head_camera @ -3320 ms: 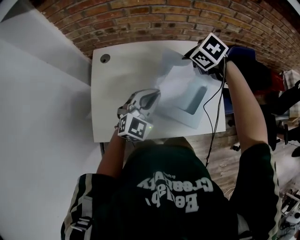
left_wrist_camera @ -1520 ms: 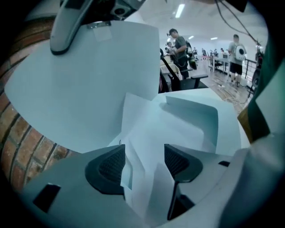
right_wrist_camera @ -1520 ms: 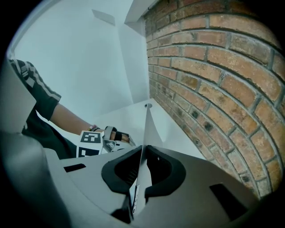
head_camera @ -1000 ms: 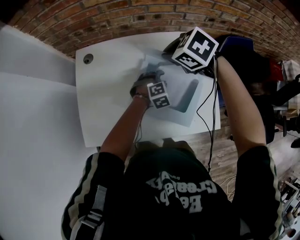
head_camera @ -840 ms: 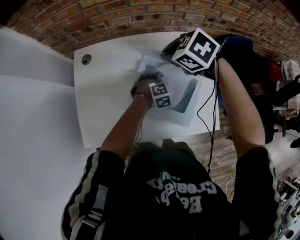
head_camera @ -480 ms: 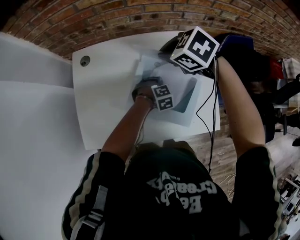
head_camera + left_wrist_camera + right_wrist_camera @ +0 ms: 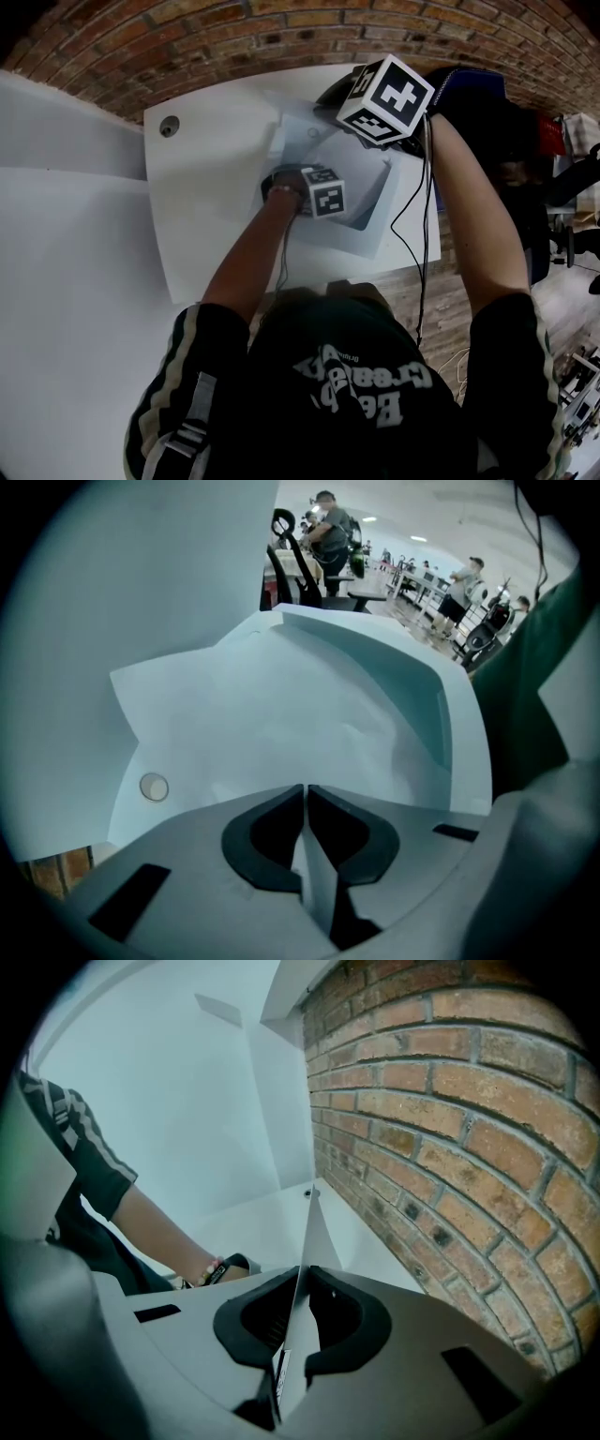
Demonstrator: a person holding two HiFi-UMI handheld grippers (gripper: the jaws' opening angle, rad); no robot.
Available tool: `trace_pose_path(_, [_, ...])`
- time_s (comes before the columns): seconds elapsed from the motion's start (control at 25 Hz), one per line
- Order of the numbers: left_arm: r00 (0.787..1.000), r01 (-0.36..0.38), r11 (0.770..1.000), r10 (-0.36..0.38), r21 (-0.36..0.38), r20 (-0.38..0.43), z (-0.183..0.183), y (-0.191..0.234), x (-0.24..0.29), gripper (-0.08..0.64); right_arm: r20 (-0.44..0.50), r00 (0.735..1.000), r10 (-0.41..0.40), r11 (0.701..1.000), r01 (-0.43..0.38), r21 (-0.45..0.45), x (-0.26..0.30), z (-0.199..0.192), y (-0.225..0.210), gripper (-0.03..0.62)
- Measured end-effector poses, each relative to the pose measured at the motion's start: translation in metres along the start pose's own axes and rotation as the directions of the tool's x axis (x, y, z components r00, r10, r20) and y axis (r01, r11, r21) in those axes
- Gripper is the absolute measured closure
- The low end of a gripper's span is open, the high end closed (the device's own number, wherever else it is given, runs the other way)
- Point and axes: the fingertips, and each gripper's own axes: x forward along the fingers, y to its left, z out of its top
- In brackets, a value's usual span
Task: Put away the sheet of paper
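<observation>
On the white counter (image 7: 211,216) my left tool (image 7: 306,789) had just closed on the sheet of paper (image 7: 281,714), which lay on the open folder (image 7: 373,239). My right tool (image 7: 302,1271) pinched the flap (image 7: 309,1227) (held upright). Tucking the sheet inside was, I judged, yet to do.

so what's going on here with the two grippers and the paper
A person at a white table works a gripper in each hand. The right gripper is shut on a thin flap, apparently the cover of the pale folder, and holds it up beside the brick wall. The left gripper has just been closing and now pinches the sheet of paper over the folder. The paper doesn't look tucked away yet.
</observation>
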Motion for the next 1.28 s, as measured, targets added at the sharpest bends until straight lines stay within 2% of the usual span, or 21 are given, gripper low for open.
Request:
trace_pose_path(0.16, [0.994, -0.079, 0.996, 0.082, -0.047, 0.068, 0.002, 0.022, -0.011, 0.383, -0.002, 1.000, 0.000, 1.000, 0.000, -0.003, 0.001, 0.000, 0.001, 0.588])
trace_pose_path(0.24, [0.986, -0.131, 0.989, 0.137, -0.075, 0.089, -0.002, 0.032, -0.024, 0.370, -0.001, 1.000, -0.005, 1.000, 0.005, -0.003, 0.001, 0.000, 0.000, 0.586])
trace_pose_path(0.36, [0.963, -0.206, 0.969, 0.226, -0.134, 0.149, -0.004, 0.046, -0.050, 0.369, -0.001, 1.000, -0.016, 1.000, 0.016, 0.000, -0.001, 0.000, -0.001, 0.586])
trace_pose_path(0.52, [0.927, -0.222, 0.942, 0.284, -0.253, 0.245, -0.018, 0.045, -0.093, 0.360, 0.004, 0.999, -0.036, 0.999, 0.036, -0.001, -0.002, 0.000, -0.001, 0.588])
trace_pose_path(0.6, [0.899, -0.230, 0.920, 0.325, -0.316, 0.293, -0.026, 0.044, -0.118, 0.360, 0.006, 0.999, -0.046, 0.999, 0.047, -0.003, -0.003, -0.001, 0.000, 0.586])
trace_pose_path(0.68, [0.859, -0.250, 0.896, 0.380, -0.367, 0.343, -0.031, 0.045, -0.143, 0.360, 0.007, 0.999, -0.053, 0.999, 0.053, -0.005, -0.003, -0.001, 0.004, 0.588])
trace_pose_path(0.92, [0.738, -0.313, 0.841, 0.507, -0.441, 0.445, -0.041, 0.040, -0.218, 0.366, 0.013, 0.996, -0.094, 0.995, 0.094, -0.037, 0.003, -0.004, 0.019, 0.584])
trace_pose_path(1.04, [0.682, -0.330, 0.814, 0.556, -0.478, 0.475, -0.053, 0.031, -0.247, 0.384, 0.007, 0.993, -0.115, 0.990, 0.115, -0.086, 0.006, -0.006, 0.036, 0.580])
trace_pose_path(1.12, [0.656, -0.345, 0.798, 0.582, -0.494, 0.480, -0.063, 0.024, -0.261, 0.414, 0.008, 0.990, -0.137, 0.984, 0.138, -0.114, 0.009, -0.007, 0.046, 0.577])
trace_pose_path(1.28, [0.629, -0.357, 0.781, 0.607, -0.512, 0.487, -0.080, 0.008, -0.278, 0.438, 0.008, 0.986, -0.169, 0.976, 0.168, -0.135, 0.012, -0.012, 0.065, 0.561])
